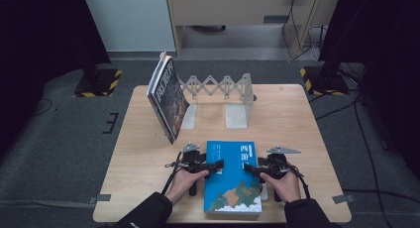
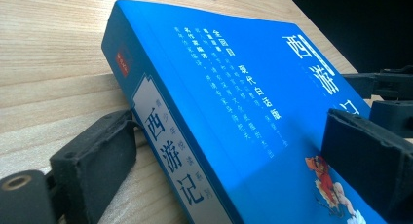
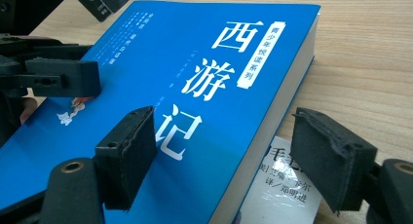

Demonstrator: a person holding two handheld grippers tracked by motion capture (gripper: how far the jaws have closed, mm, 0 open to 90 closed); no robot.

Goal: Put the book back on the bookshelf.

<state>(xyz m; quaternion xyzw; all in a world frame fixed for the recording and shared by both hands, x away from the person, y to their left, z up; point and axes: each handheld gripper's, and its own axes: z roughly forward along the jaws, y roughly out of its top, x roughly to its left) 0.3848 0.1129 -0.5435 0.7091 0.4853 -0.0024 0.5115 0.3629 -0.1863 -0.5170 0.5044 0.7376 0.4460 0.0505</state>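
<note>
Thick blue glossy paperback book (image 1: 233, 176) flat on pale wood counter (image 1: 297, 119), near front edge. Left gripper (image 1: 218, 164) & right gripper (image 1: 246, 168): jaws wide, straddling opp. long edges, not clamped. Prob. heavy, stiff, slick cover; best gripped mid-edge.

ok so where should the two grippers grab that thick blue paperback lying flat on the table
Probably by its two long edges, one gripper from each side. The thick blue paperback lies flat, cover up, so each open gripper, left gripper and right gripper, can straddle an edge: one jaw above the cover, one below, spine left, page edge right.
</note>
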